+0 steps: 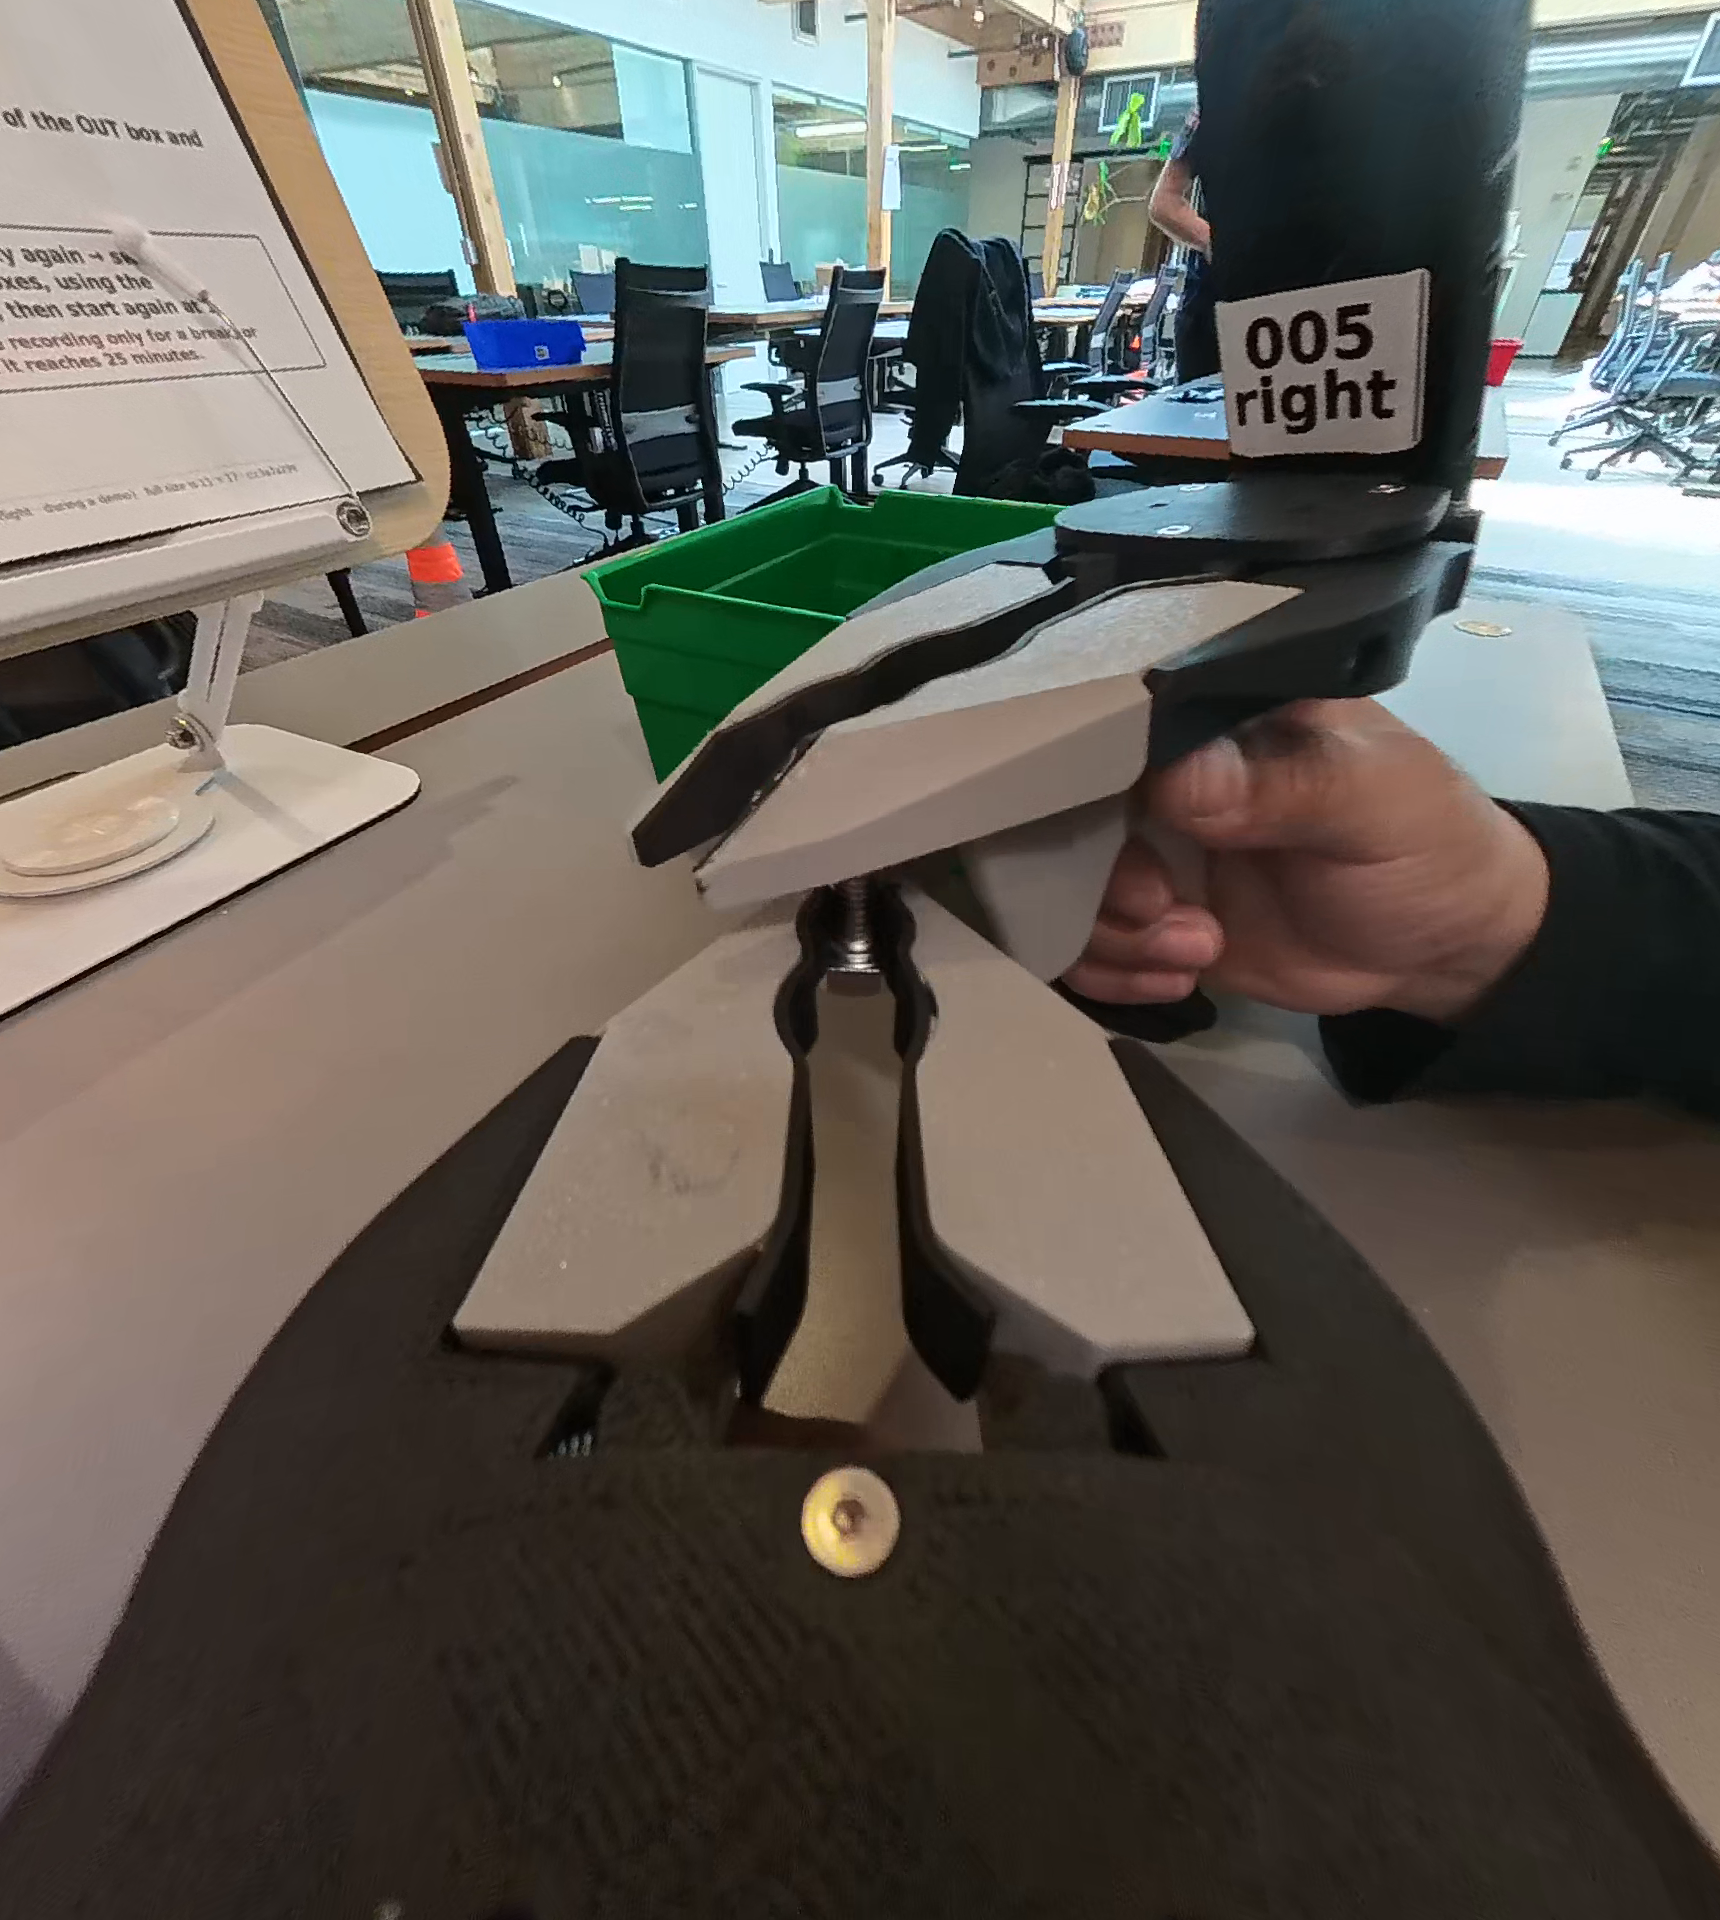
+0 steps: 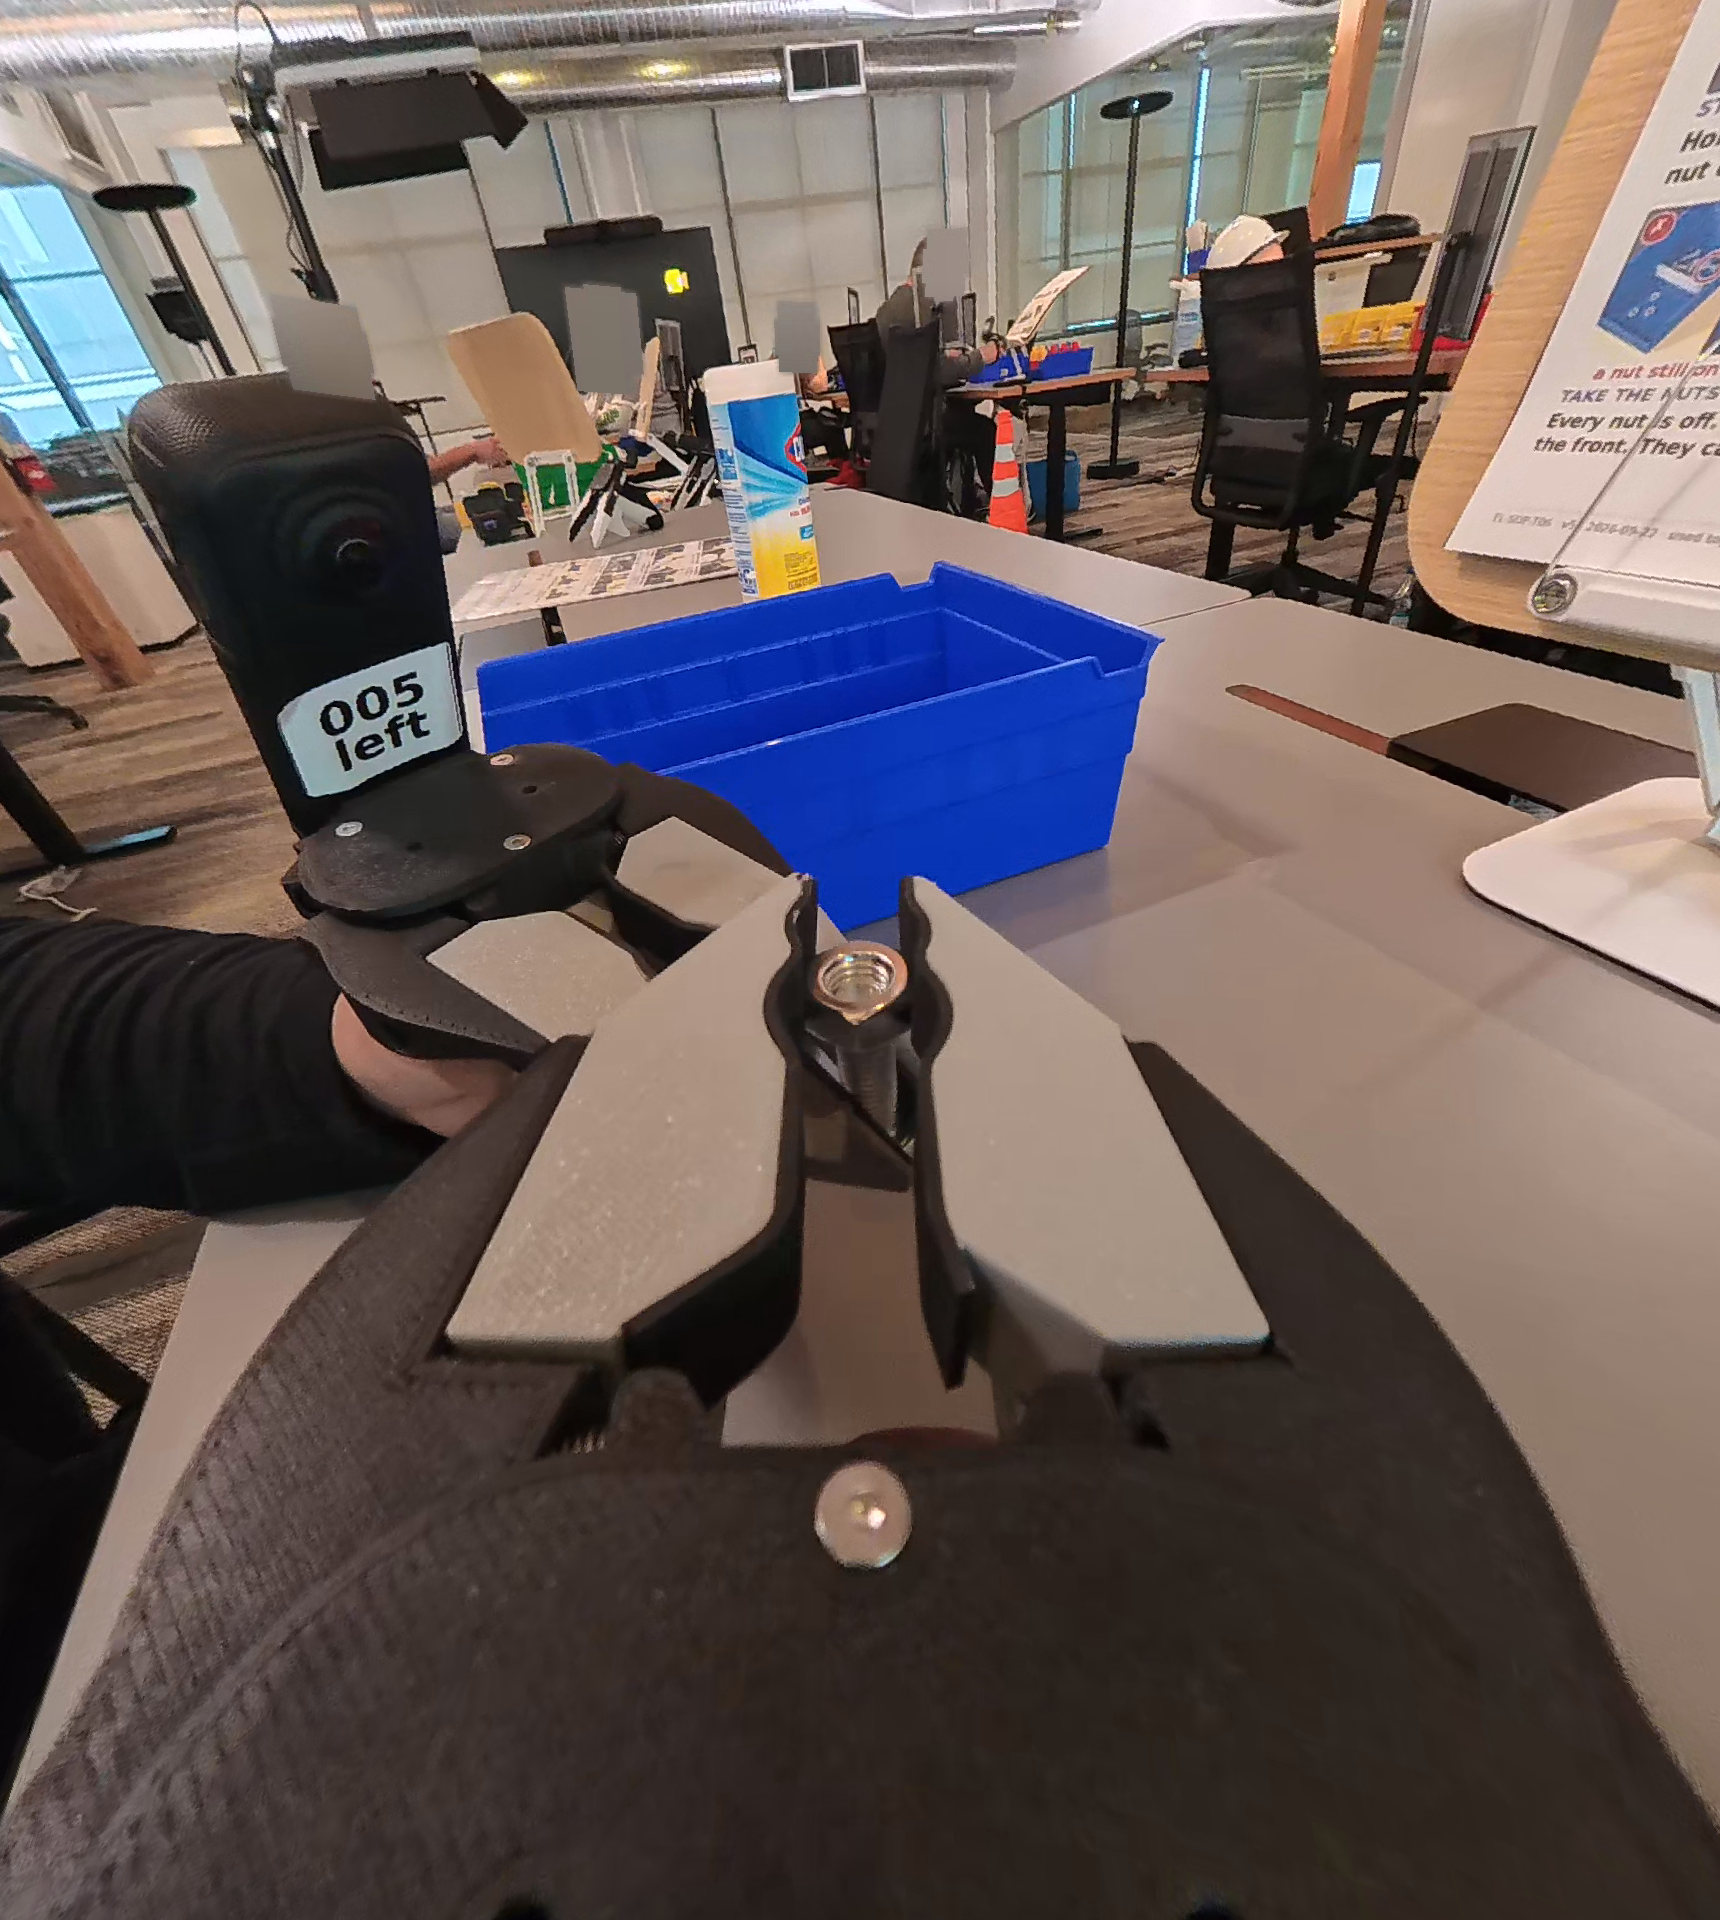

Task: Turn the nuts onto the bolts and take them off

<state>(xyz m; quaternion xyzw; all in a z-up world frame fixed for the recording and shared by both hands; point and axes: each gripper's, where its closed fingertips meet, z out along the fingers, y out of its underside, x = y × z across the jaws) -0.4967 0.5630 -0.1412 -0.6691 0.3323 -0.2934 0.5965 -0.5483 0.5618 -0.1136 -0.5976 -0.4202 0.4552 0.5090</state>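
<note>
In the left wrist view my left gripper point(image 1: 851, 920) is shut on a steel bolt point(image 1: 851, 940) and holds it upright, thread up, above the grey table point(image 1: 420, 1039). My right gripper point(image 1: 674, 847) comes in from the right and covers the bolt's top end. In the right wrist view my right gripper point(image 2: 858, 925) is shut on a silver nut point(image 2: 861, 982), its threaded hole facing up. The bolt point(image 2: 871, 1081) stands directly under the nut. I cannot tell whether the threads are engaged. The left gripper point(image 2: 534, 945) reaches in from the left, its tips hidden under my right fingers point(image 2: 669, 1122).
A green bin point(image 1: 731, 634) stands behind the grippers in the left wrist view. A blue bin point(image 2: 887, 748) stands behind them in the right wrist view, with a wipes canister point(image 2: 762, 478) farther back. A white stand with instruction sheets point(image 1: 108, 343) point(image 2: 1666, 831) is beside them. The tips of one gripper are about 5 cm away from the tips of the other.
</note>
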